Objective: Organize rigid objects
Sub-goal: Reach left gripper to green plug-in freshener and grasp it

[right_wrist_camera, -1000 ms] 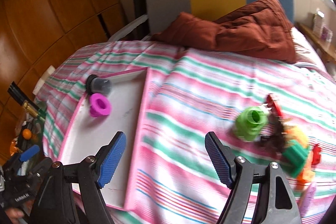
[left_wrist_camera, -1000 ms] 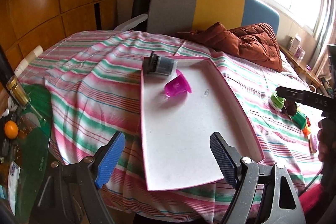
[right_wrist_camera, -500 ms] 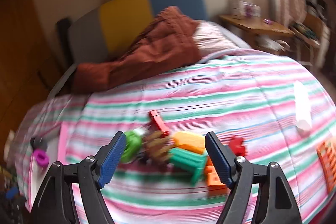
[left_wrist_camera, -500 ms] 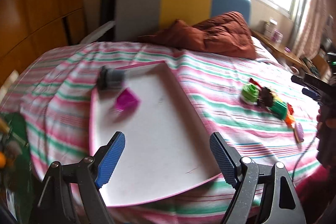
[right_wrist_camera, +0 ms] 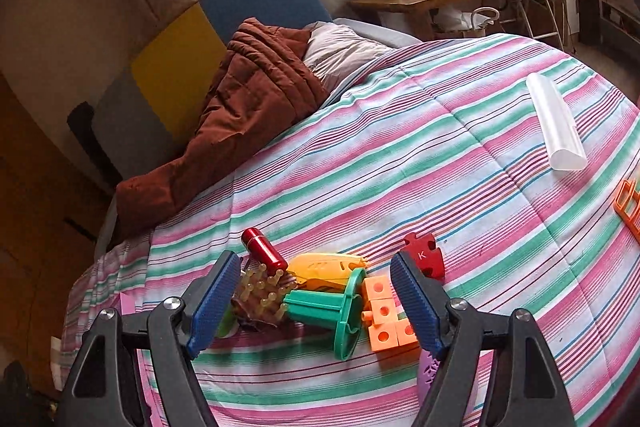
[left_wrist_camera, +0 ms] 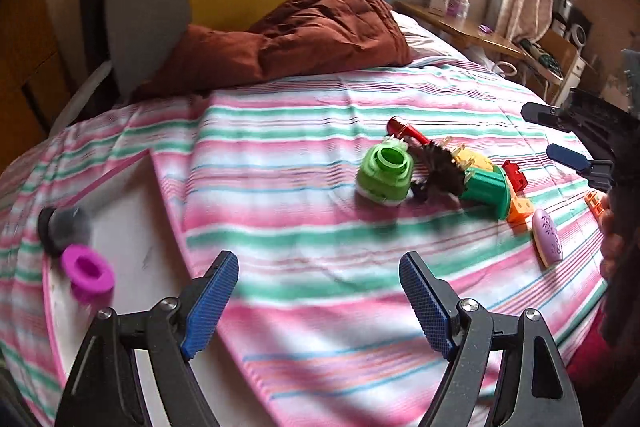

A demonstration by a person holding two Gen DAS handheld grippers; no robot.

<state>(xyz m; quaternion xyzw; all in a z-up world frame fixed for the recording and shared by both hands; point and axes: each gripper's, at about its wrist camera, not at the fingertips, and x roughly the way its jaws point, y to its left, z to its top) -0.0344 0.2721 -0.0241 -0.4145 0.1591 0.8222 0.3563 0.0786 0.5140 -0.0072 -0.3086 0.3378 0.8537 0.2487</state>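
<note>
In the left wrist view, the left gripper (left_wrist_camera: 319, 299) hangs with its blue-padded jaws spread wide and nothing between them, above a bare stretch of the pink, green and white striped bedspread (left_wrist_camera: 304, 227) that leaves open room ahead. At nine o'clock lies the white flat tray with a pink rim (left_wrist_camera: 132, 227), its right edge running just left of the left pad; on it sit a magenta plastic cup (left_wrist_camera: 87, 273) and, just beyond and touching it, a blurred grey cylinder with a black cap (left_wrist_camera: 64, 227). Toward one o'clock the toy cluster rests well apart from the tray: a lime-green round plastic piece (left_wrist_camera: 384, 177), a dark brown bristly brush (left_wrist_camera: 438, 173), a teal flanged plastic spool (left_wrist_camera: 490, 189) and a lilac oval case (left_wrist_camera: 547, 237) nearest the bed's right edge. The right gripper (right_wrist_camera: 315, 301) is also wide open and holds nothing, its pads flanking the spool (right_wrist_camera: 328, 307), the brush (right_wrist_camera: 260, 293) and orange stacked toy cubes (right_wrist_camera: 384, 315) from above. Only the right wrist view shows a red puzzle-shaped piece marked K (right_wrist_camera: 424, 257), a red metallic cylinder (right_wrist_camera: 262, 251), and at two o'clock a translucent white plastic tube (right_wrist_camera: 554, 121) alone on open bedspread; only the left shows the tray's contents. A rust-brown quilted blanket (right_wrist_camera: 240, 119) is heaped at the far end.
</note>
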